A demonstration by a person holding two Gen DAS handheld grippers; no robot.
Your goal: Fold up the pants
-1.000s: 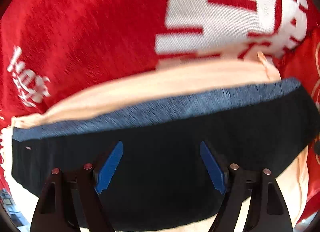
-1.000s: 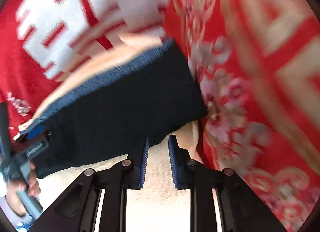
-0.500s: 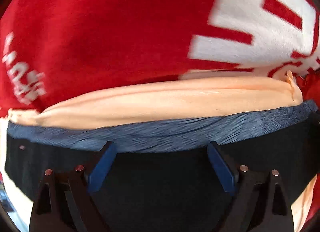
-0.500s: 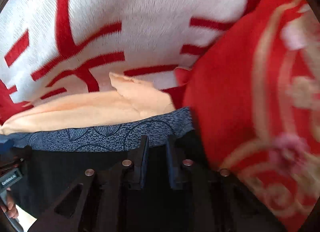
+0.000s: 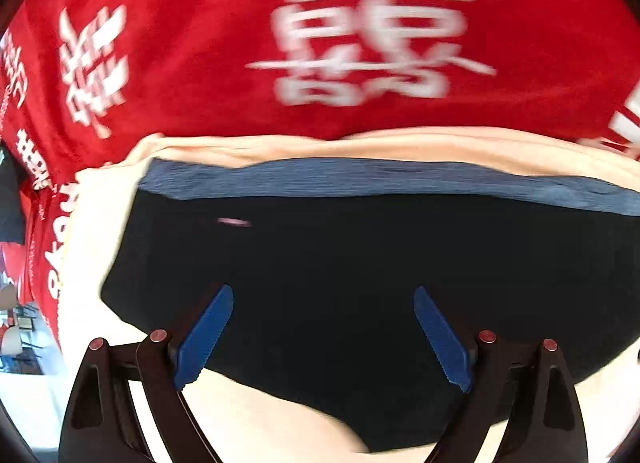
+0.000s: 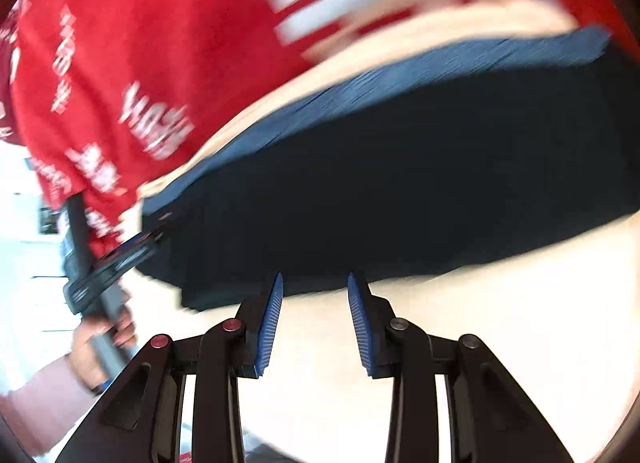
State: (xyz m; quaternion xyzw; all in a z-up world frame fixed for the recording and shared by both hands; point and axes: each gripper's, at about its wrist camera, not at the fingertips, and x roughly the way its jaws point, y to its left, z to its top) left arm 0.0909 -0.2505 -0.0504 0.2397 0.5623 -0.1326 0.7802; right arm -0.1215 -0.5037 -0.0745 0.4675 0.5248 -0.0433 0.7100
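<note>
The black pants [image 5: 340, 271] lie folded flat, with a blue patterned waistband [image 5: 360, 179] along the far edge, on a cream cloth [image 5: 256, 419]. My left gripper [image 5: 322, 303] is wide open and empty, its blue pads over the near part of the pants. In the right wrist view the pants [image 6: 400, 183] lie ahead. My right gripper [image 6: 315, 291] is open and empty, its tips at the near hem. The left gripper [image 6: 116, 263] shows there at the pants' left corner, held by a hand.
A red cloth with white lettering [image 5: 200, 43] covers the surface beyond the pants and shows in the right wrist view [image 6: 140, 63]. The cream cloth [image 6: 480, 303] spreads under and in front of the pants. A bright room edge [image 6: 24, 243] lies at far left.
Both grippers have pulled back from the waistband toward the near side of the pants. My right gripper, nearly shut before, has opened. The left gripper stayed open.
</note>
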